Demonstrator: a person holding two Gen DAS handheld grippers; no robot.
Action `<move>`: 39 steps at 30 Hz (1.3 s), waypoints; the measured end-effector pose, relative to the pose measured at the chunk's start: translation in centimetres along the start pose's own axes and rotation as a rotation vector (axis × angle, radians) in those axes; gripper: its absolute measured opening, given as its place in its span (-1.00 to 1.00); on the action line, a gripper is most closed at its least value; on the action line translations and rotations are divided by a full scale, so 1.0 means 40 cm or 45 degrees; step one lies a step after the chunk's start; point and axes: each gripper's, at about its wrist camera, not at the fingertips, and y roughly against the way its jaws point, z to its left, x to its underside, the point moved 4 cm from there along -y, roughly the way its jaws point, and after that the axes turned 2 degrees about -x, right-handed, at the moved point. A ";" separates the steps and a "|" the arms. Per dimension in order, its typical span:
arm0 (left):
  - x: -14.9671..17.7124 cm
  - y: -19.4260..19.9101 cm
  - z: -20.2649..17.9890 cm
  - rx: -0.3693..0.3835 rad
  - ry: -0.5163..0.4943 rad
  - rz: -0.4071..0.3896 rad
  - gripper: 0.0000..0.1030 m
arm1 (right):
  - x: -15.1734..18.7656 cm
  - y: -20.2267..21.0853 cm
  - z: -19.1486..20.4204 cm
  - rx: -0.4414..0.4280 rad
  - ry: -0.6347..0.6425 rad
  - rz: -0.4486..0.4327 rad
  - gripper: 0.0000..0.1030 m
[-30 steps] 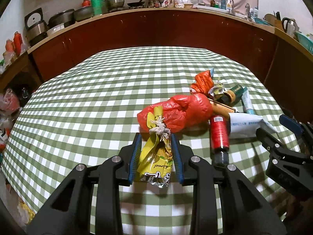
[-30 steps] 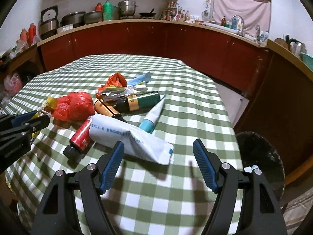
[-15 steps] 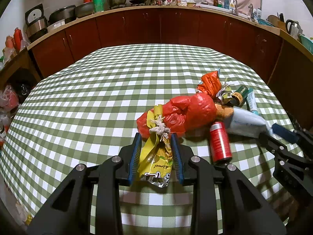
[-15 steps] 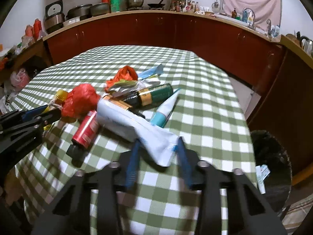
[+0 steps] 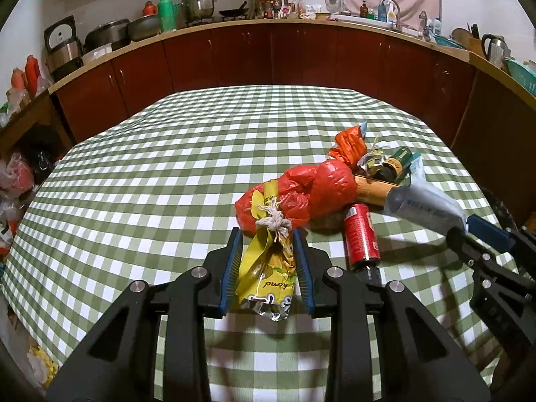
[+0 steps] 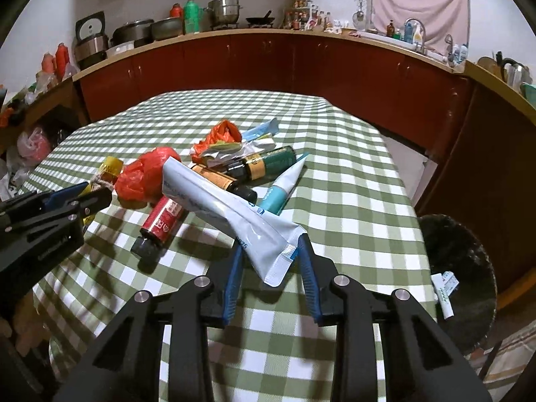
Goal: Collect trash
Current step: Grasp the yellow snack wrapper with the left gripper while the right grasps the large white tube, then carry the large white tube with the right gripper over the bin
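My left gripper is shut on a yellow snack wrapper tied with string, held over the checked table. My right gripper is shut on the end of a white-blue plastic pouch, lifted above the table; the pouch also shows in the left wrist view. A trash pile lies between them: a red plastic bag, a red can, an orange wrapper, a green bottle, a brown bottle and a teal tube.
A dark trash bin stands on the floor beside the table's right edge. Red-brown cabinets with pots and bottles on the counter line the back. Bags lie on the floor at the left.
My right gripper closed on the white-blue pouch and lifted its end off the table. My left gripper stays shut on the yellow wrapper and has barely moved.
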 end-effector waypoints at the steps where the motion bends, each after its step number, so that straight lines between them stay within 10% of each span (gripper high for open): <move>1: 0.002 0.006 -0.002 0.004 0.002 -0.004 -0.42 | 0.001 0.006 -0.005 0.006 -0.004 -0.007 -0.36; 39: -0.052 0.054 -0.478 0.300 -0.276 -0.131 -0.42 | 0.092 0.153 -0.448 0.419 -0.342 -0.104 -0.36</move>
